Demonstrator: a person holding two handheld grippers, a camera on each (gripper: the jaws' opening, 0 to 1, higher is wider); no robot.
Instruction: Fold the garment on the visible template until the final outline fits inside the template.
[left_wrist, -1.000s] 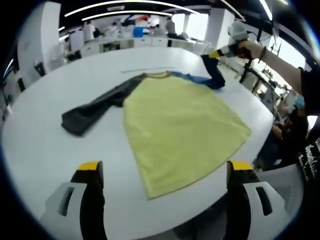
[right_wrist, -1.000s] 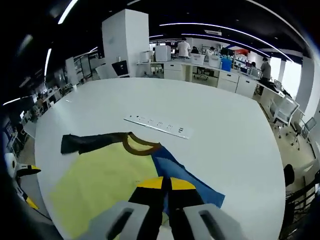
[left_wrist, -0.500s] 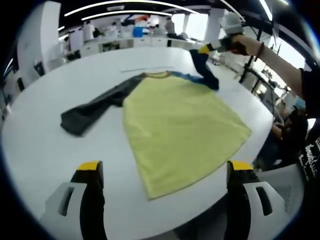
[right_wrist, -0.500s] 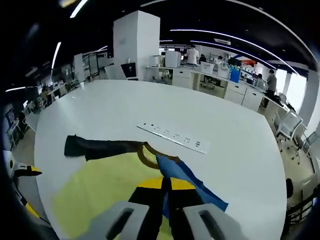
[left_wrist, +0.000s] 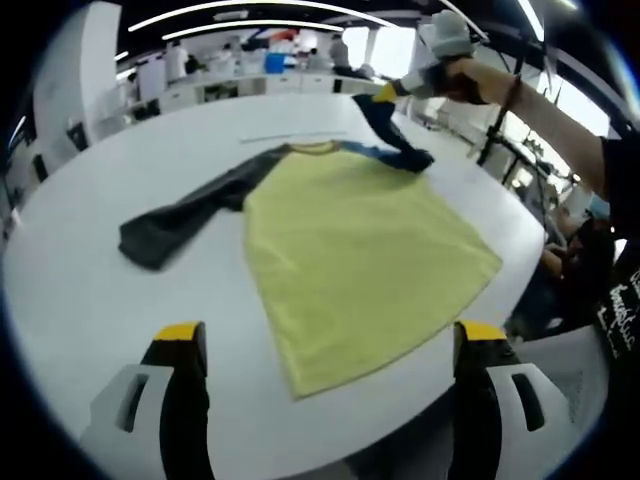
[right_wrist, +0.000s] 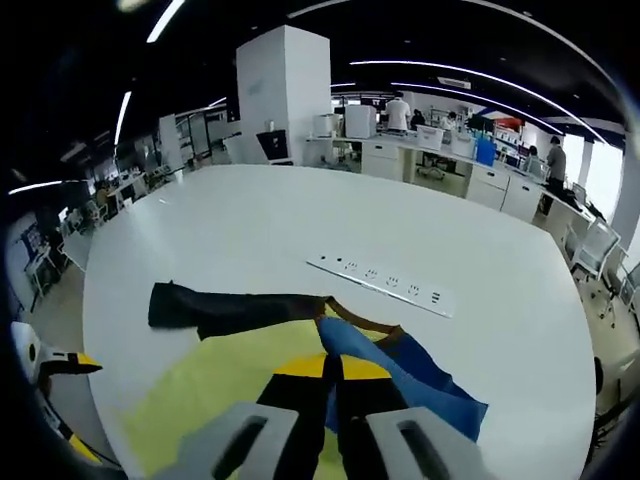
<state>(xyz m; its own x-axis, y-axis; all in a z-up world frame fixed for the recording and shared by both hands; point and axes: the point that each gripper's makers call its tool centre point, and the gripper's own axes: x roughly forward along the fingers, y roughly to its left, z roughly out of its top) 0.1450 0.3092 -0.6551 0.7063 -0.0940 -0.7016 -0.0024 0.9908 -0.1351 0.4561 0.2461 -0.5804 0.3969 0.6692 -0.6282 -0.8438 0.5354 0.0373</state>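
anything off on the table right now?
No damage or spills. The shirt lies skewed, its hem corner at the table edge. The right gripper holds the blue sleeve lifted; the dark sleeve lies flat.

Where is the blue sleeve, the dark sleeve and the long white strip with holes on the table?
blue sleeve (right_wrist: 400, 372): right gripper view, middle of the lifted fabric.
dark sleeve (left_wrist: 170, 226): left gripper view, middle of its length.
power strip (right_wrist: 385, 281): right gripper view, centre of its top face.

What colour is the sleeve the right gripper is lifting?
Blue sleeve, clearest in the right gripper view.
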